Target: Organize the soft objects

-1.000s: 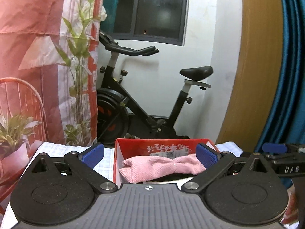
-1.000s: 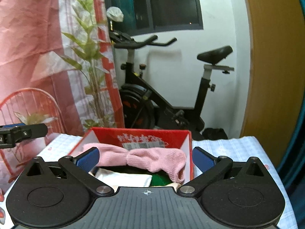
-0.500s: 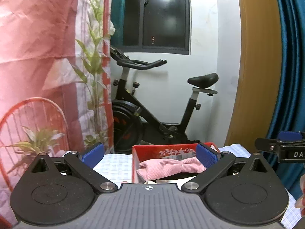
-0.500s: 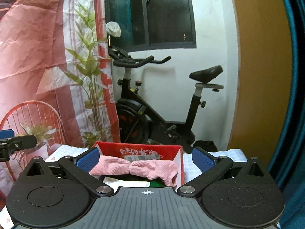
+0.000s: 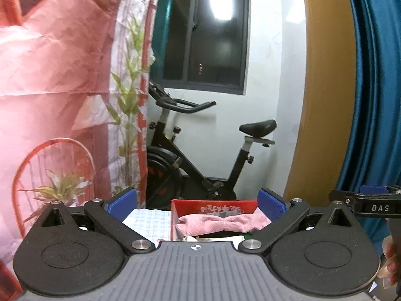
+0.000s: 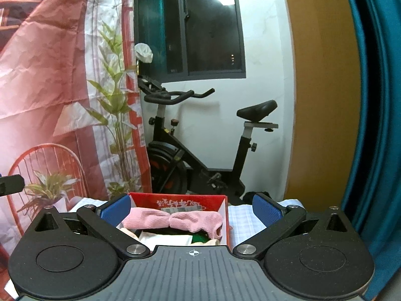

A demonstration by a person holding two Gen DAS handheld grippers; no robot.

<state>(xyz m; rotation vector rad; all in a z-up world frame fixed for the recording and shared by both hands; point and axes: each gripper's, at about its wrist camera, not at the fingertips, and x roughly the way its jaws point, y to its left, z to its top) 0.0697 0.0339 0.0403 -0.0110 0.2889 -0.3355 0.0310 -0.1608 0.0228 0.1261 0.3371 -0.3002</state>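
A red cardboard box point(image 5: 215, 206) point(image 6: 180, 202) stands on a checked tablecloth. A pink sock point(image 5: 223, 223) point(image 6: 175, 220) lies across its top, over white, green and dark soft items. My left gripper point(image 5: 196, 199) is open and empty, held back from the box and above it. My right gripper point(image 6: 190, 207) is also open and empty, with the box showing between its blue pads point(image 6: 265, 210). In the left wrist view the right gripper's finger point(image 5: 371, 204) pokes in from the right. The left gripper's tip point(image 6: 10, 184) shows at the left edge of the right wrist view.
A black exercise bike point(image 5: 200, 155) point(image 6: 200, 150) stands behind the table against a white wall with a dark window. A pink printed backdrop point(image 5: 62, 100) hangs at left, a wooden door frame point(image 6: 320, 87) and blue curtain point(image 5: 376, 87) at right. A hand point(image 5: 389, 258) shows at the right edge.
Both grippers have pulled back and up from the box, which now looks smaller and lower in view. Both stay open; the pink sock has not moved.
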